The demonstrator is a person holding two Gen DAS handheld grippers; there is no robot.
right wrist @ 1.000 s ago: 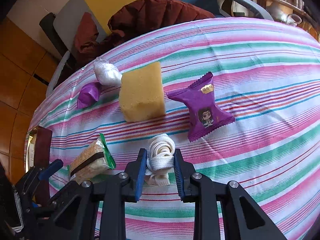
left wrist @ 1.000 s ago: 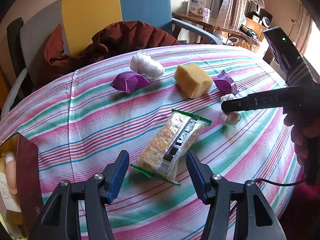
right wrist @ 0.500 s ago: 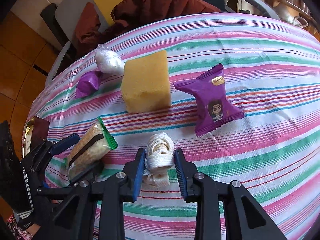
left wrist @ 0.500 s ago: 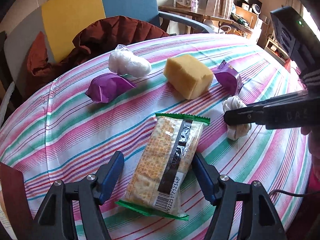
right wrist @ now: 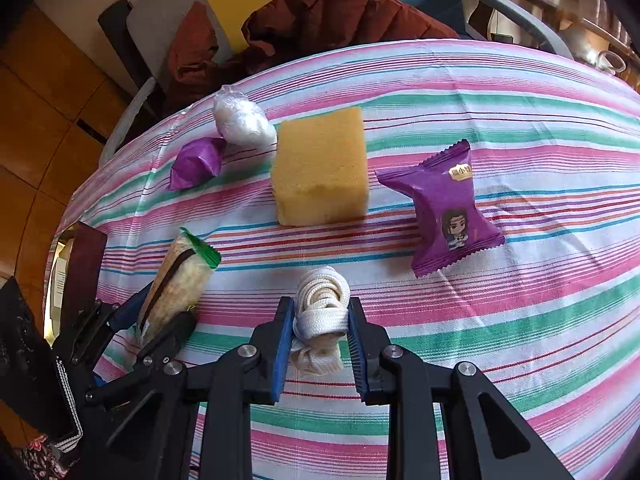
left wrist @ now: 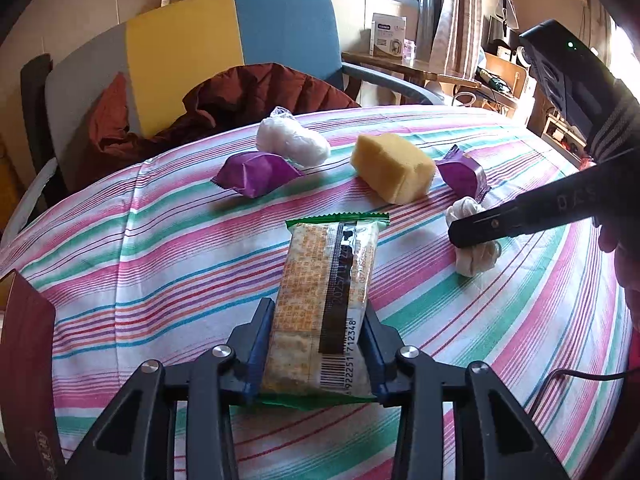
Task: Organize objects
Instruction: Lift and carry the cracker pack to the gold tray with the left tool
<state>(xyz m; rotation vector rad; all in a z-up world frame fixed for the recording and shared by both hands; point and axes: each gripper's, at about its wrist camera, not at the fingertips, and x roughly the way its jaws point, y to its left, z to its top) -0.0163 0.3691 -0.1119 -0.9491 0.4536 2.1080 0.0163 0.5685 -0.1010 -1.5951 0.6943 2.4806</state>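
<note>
Your left tool (left wrist: pixel 316 344) is pinching the near end of the cracker packet (left wrist: pixel 326 296), its blue pads pressed against both long sides just above the barcode; the packet lies flat on the striped table (left wrist: pixel 160 264), pointing away from you. Your right tool (right wrist: pixel 318 344) is pinching the white cord bundle (right wrist: pixel 320 312), its pads touching both sides of the coil, which also appears to rest on the cloth.

So both pickups look secured, but nothing seems sorted yet. Left on the table in a loose row at the far side: the white plastic-wrapped ball (left wrist: pixel 292 142) touching the purple snack pouch (left wrist: pixel 256 174), the yellow sponge (right wrist: pixel 320 164) beside them, and a second purple snack packet (right wrist: pixel 448 208) with a cartoon figure, lying apart to the right. A dark red box (left wrist: pixel 24 368) stands at the left edge of the table; it may be where things go, though you cannot tell that from here.

By my reading you are early in the job: two items gripped and not yet lifted or placed, four more untouched.
</note>
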